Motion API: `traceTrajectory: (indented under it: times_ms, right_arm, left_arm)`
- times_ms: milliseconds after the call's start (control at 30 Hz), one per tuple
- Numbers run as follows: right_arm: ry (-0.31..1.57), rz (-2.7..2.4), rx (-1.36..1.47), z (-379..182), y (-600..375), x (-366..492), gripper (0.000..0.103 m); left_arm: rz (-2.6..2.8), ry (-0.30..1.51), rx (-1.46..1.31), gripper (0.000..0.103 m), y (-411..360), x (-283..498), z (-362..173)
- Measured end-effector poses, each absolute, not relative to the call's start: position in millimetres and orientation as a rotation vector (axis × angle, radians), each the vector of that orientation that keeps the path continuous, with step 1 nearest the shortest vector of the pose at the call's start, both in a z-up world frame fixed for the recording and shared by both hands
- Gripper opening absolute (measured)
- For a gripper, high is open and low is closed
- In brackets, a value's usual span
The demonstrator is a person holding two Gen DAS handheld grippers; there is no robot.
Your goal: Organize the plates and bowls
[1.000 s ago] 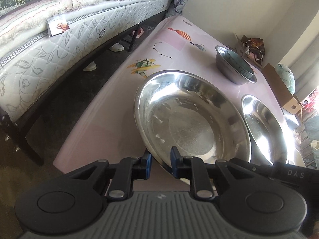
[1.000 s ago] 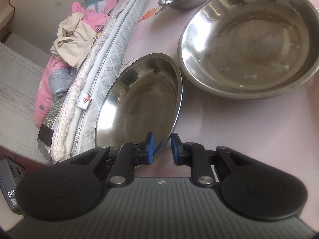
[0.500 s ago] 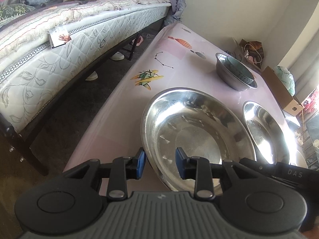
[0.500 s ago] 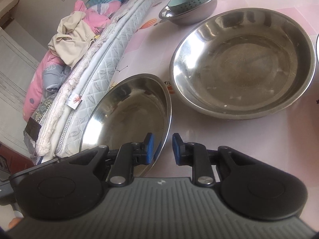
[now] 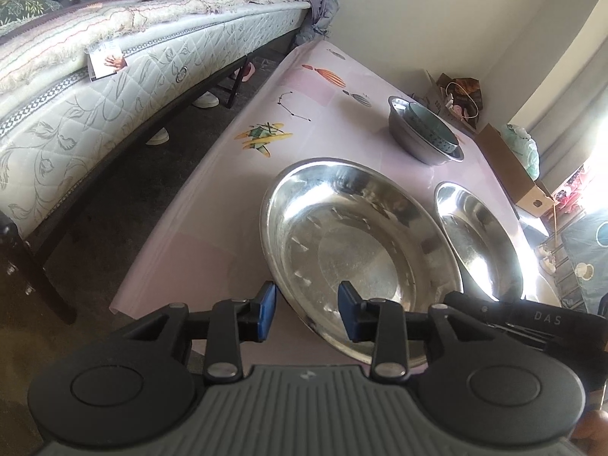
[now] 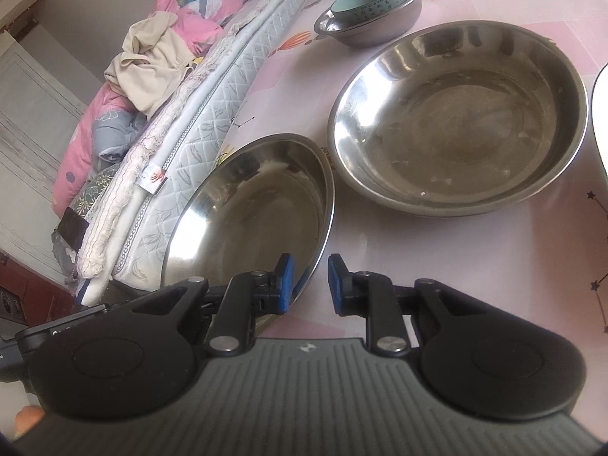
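A large steel plate (image 5: pixel 357 243) lies on the pink table (image 5: pixel 212 205). My left gripper (image 5: pixel 307 311) is open, its fingers on either side of the plate's near rim. A smaller steel plate (image 5: pixel 475 239) lies to its right. In the right wrist view my right gripper (image 6: pixel 311 285) is open around the near rim of the smaller plate (image 6: pixel 258 209), with the large plate (image 6: pixel 459 129) beyond. A steel bowl holding a teal bowl (image 5: pixel 427 136) stands further back, also seen in the right wrist view (image 6: pixel 372 7).
A bed with a quilted mattress (image 5: pixel 114 76) runs along the table's left side, with dark floor (image 5: pixel 114 197) between. A cardboard box (image 5: pixel 520 174) and bags stand past the table's far right. Heaped clothes (image 6: pixel 152 57) lie on the bed.
My left gripper opened and let go of the large plate, which now lies flat. My right gripper opened a little around the smaller plate's rim and drew back.
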State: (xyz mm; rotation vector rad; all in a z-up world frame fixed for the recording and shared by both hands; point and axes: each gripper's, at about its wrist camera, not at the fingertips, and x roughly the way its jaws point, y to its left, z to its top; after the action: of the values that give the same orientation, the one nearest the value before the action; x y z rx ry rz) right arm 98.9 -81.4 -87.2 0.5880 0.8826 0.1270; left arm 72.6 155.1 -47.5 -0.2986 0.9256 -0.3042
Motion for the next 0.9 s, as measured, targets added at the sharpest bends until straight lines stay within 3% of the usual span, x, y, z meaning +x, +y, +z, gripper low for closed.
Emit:
traceTrajectory:
  times_ms: [233, 400, 467, 900]
  right_arm:
    - [0.864, 0.088, 0.601, -92, -83, 112, 0.020]
    - [0.858, 0.085, 0.586, -93, -75, 120, 0.020]
    - [0.861, 0.089, 0.596, -94, -74, 122, 0.020]
    - [0.873, 0.080, 0.615, -95, -79, 122, 0.020]
  left_arm:
    - [-0.251, 0.907, -0.234, 0.048, 151, 99, -56]
    - [-0.261, 0.899, -0.267, 0.045, 151, 111, -62]
    - [-0.267, 0.904, -0.282, 0.038, 150, 111, -61]
    - [-0.285, 0.911, -0.230, 0.038, 147, 106, -58]
